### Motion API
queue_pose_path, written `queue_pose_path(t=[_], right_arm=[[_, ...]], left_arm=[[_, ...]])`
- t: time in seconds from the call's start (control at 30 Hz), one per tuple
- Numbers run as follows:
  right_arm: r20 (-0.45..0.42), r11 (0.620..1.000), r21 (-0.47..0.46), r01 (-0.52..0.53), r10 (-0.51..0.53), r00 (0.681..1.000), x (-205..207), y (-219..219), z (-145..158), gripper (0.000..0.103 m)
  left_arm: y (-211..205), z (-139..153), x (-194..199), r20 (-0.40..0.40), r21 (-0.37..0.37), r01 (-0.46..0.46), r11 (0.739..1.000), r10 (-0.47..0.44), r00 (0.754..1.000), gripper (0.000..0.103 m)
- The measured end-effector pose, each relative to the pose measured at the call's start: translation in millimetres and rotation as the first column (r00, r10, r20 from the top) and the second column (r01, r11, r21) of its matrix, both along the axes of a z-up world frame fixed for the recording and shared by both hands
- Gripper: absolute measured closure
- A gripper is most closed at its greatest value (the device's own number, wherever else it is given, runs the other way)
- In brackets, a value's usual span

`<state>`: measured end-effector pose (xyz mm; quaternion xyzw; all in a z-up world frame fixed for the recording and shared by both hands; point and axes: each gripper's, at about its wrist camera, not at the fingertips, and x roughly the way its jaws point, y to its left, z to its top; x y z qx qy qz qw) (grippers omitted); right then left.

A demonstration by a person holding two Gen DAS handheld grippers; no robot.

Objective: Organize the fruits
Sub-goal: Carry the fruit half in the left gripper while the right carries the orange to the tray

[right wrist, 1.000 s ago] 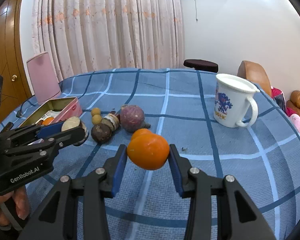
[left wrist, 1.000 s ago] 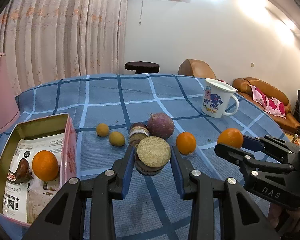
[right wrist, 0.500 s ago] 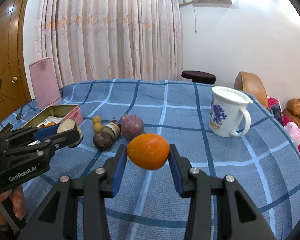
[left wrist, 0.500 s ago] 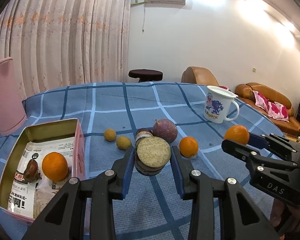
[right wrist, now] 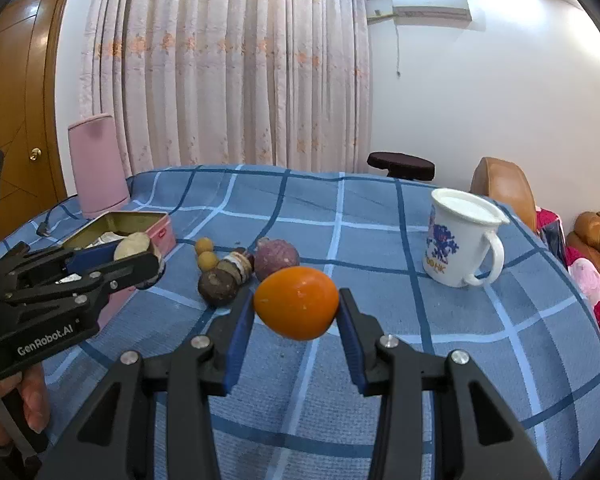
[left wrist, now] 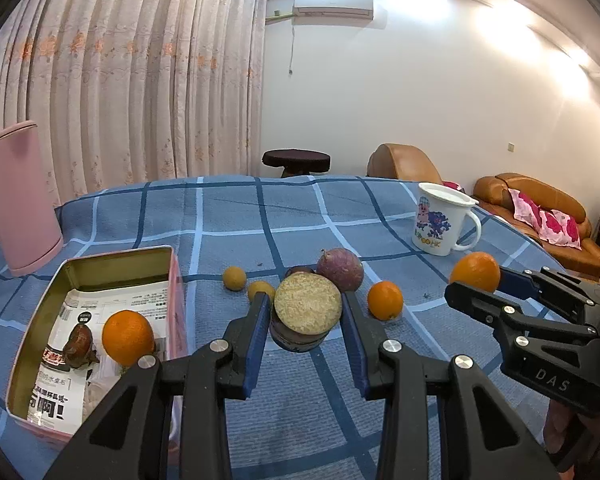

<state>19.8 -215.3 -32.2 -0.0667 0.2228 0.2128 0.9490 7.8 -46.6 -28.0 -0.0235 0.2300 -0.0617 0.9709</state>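
Observation:
My left gripper (left wrist: pixel 304 300) is shut on a halved dark-skinned fruit (left wrist: pixel 308 312), its tan cut face towards the camera, held above the blue checked cloth. My right gripper (right wrist: pixel 295 300) is shut on an orange (right wrist: pixel 296 308), also clear of the table. Each gripper shows in the other's view: the right gripper (left wrist: pixel 476 282) at the right, the left gripper (right wrist: pixel 134 255) at the left. On the cloth lie a purple fruit (left wrist: pixel 339 269), an orange (left wrist: pixel 385 300), two small yellow fruits (left wrist: pixel 234 278) and dark brown fruits (right wrist: pixel 218 286). The pink tin (left wrist: pixel 100 255) holds an orange (left wrist: pixel 127 337) and a brown fruit (left wrist: pixel 80 346).
A white printed mug (left wrist: pixel 440 220) stands at the table's right. A tall pink container (left wrist: pixel 22 196) stands beyond the tin at the far left. Printed packets line the tin's bottom. A person's hand (right wrist: pixel 28 396) grips the left handle. Sofas sit past the table's right edge.
Both grippers have tipped upward a little, so the table and fruits sit lower in each view. Both grips are unchanged.

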Motion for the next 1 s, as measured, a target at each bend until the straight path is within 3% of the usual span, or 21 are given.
queue_pose_path(t=[0.67,1.0], right_arm=[[0.045,0.996,0.007,-0.086,0.086,0.995,-5.4,37.0,24.3,0.058],[0.077,0.986,-0.006,-0.164,0.164,0.983,-9.0,75.4,40.6,0.058]], left_arm=[[38.6,12.2,-8.9,-0.006,-0.015,-0.08,0.997,0.08,0.997,0.065],[62.3,18.1,-15.7,-0.002,-0.016,-0.129,0.992,0.129,0.992,0.065]])
